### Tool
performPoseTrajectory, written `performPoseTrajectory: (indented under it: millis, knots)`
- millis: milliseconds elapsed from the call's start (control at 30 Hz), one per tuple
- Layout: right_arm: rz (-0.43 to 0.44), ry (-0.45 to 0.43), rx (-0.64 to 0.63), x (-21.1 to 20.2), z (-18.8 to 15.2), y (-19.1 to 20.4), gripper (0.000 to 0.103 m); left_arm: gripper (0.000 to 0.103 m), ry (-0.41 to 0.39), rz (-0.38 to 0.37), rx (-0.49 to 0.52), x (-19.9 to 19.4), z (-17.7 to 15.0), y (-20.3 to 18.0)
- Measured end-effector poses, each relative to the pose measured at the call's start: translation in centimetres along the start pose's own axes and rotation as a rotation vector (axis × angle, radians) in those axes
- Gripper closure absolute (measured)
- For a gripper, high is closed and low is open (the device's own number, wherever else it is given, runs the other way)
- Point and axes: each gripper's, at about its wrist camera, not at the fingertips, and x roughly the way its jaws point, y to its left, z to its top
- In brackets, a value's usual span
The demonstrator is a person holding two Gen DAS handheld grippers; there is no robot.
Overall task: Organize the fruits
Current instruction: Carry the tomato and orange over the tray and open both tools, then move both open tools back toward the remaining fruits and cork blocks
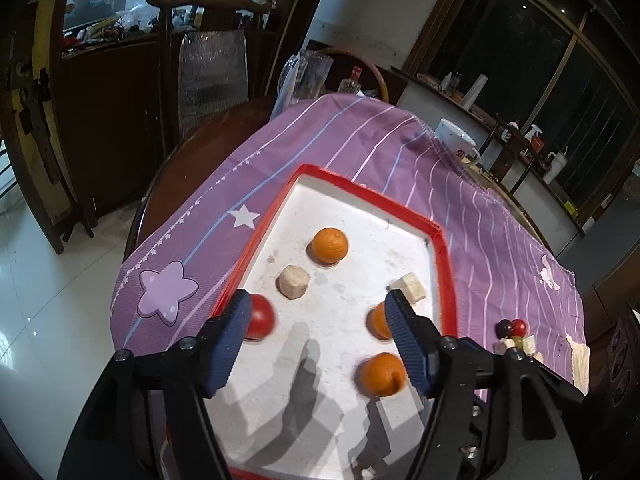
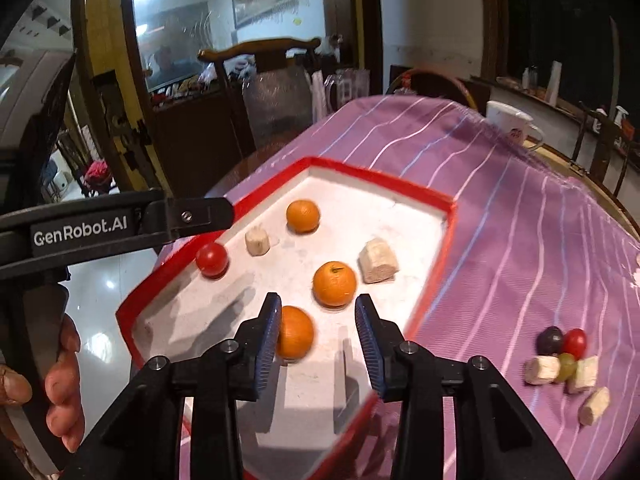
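Hovering above a red-rimmed tray [image 1: 444,264], the left gripper [image 1: 316,312] is held wide open with nothing between its blue pads [image 1: 230,344]. A red tomato [image 1: 262,317] is seen just beyond its left pad, and an orange [image 1: 380,374] lies just inside its right pad, with a second orange [image 1: 377,322] partly hidden behind that pad. Further ahead a pale cube [image 1: 293,282] and a third orange [image 1: 329,245] are found, and another pale chunk [image 1: 410,287] sits past the right fingertip.

The right gripper [image 2: 318,310] is also held open and empty over the tray [image 2: 432,200]. One orange [image 2: 295,332] is seen against its left pad, though contact cannot be confirmed; another orange [image 2: 334,283] lies just ahead, between the fingertips. Off to its right, on the purple cloth [image 2: 500,240], a small heap of grapes [image 2: 550,340], a cherry tomato [image 2: 575,342] and pale pieces [image 2: 542,369] is left outside the tray.
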Motion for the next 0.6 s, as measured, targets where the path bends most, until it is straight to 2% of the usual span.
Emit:
performPoseTrajectory:
  millis: [300, 600]
  knots:
    - [-0.062, -0.103, 0.139, -6.2, -2.1, -4.8, 0.057, 0.029, -0.016, 0.008, 0.081, -1.6, -1.1, -3.4]
    - [-0.242, -0.184, 0.406, -13.2, -8.2, -13.5, 0.050, 0.026, 0.005, 0.000, 0.155, -1.3, -2.9, -6.8]
